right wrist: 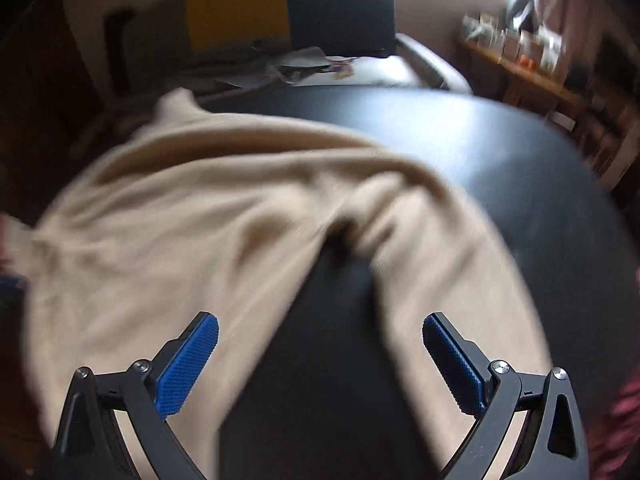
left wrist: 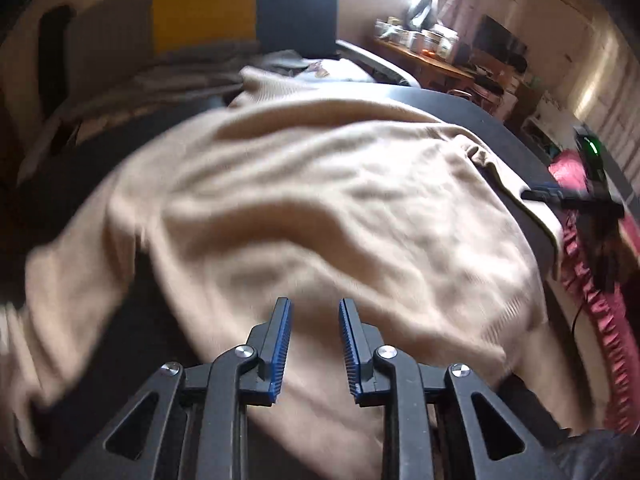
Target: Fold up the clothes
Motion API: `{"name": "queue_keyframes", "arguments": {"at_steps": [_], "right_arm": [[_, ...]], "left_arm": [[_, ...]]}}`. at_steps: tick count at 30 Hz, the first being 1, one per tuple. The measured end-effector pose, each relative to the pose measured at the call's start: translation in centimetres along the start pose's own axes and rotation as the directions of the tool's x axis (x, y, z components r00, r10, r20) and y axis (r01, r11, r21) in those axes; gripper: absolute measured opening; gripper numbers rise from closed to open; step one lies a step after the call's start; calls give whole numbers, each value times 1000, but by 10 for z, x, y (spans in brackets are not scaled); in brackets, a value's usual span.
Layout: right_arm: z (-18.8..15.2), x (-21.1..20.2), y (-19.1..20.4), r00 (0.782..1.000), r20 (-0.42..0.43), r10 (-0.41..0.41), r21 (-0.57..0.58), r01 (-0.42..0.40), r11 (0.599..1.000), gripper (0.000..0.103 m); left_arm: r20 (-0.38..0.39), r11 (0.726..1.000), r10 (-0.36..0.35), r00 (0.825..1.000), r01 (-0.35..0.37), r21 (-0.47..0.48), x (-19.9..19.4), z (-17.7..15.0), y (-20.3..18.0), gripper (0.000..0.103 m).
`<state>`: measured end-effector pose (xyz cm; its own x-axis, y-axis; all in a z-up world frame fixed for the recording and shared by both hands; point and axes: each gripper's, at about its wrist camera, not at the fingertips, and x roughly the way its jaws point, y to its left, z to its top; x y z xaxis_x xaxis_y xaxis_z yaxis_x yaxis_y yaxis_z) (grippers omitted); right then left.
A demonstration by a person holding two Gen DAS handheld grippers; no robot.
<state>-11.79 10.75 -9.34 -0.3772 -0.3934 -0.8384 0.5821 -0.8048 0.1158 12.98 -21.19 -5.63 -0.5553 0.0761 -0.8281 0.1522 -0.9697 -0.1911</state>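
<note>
A beige knit sweater (left wrist: 320,200) lies rumpled over a black table (left wrist: 492,120). My left gripper (left wrist: 314,308) hovers over the sweater's near part, its blue pads a narrow gap apart with nothing pinched between them. In the right wrist view the sweater (right wrist: 180,200) fills the left side, and one sleeve (right wrist: 440,264) runs down to the right. Bare table (right wrist: 500,168) shows beyond it. My right gripper (right wrist: 320,328) stands wide open above the dark gap between body and sleeve. It also shows at the right edge of the left wrist view, as the right gripper (left wrist: 532,194). Both views are blurred by motion.
A dark-backed chair (right wrist: 340,8) stands behind the table, with crumpled papers (right wrist: 296,66) by it. A wooden shelf with several jars (left wrist: 420,40) stands at the back right. Pink ruffled fabric (left wrist: 592,300) hangs along the table's right side.
</note>
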Motion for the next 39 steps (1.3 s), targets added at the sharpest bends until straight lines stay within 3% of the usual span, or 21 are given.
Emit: {"name": "queue_keyframes", "arguments": {"at_steps": [4, 7, 11, 14, 15, 18, 22, 24, 27, 29, 32, 37, 39], "right_arm": [[-60, -15, 25, 1000, 2, -1, -13, 1, 1000, 103], [-79, -6, 46, 1000, 5, -6, -19, 6, 1000, 103], [-89, -6, 63, 999, 34, 24, -4, -24, 1000, 103], [-88, -7, 73, 996, 60, 60, 0, -60, 998, 103], [-88, -7, 76, 995, 65, 69, 1, -69, 998, 103], [-88, -6, 83, 994, 74, 80, 2, -80, 997, 103], [-88, -8, 85, 992, 89, 95, 9, -96, 995, 103], [-90, -9, 85, 991, 93, 98, 14, -100, 995, 103], [-94, -9, 85, 992, 97, 82, 13, -83, 996, 103], [-96, -9, 82, 992, 101, 78, 29, -81, 996, 103], [-98, -8, 78, 992, 100, 81, 59, -87, 994, 103], [-100, -1, 78, 993, 87, 78, 89, -86, 992, 103], [-99, -2, 82, 993, 88, 76, 84, -84, 993, 103]], "left_arm": [[-27, 981, -172, 985, 168, -92, -6, -33, -1, 30], [-98, 910, -363, 927, 329, -253, 7, -51, -2, 30], [-105, 856, -407, 907, 339, -390, 19, -71, 0, 30], [-55, 778, -477, 877, 392, -492, 30, -76, 6, 32], [-39, 762, -477, 878, 390, -517, 36, -75, 8, 33], [-25, 751, -443, 896, 356, -555, 51, -70, 11, 33], [-6, 713, -439, 899, 344, -611, 65, -67, 12, 34], [14, 660, -459, 888, 351, -664, 71, -68, 17, 33], [66, 544, -511, 857, 382, -748, 77, -75, 28, 30], [110, 510, -485, 867, 383, -770, 74, -80, 36, 29], [133, 484, -475, 870, 385, -786, 77, -80, 39, 31], [130, 489, -463, 877, 375, -788, 84, -65, 32, 36], [140, 492, -444, 885, 371, -788, 86, -59, 30, 29]]}}
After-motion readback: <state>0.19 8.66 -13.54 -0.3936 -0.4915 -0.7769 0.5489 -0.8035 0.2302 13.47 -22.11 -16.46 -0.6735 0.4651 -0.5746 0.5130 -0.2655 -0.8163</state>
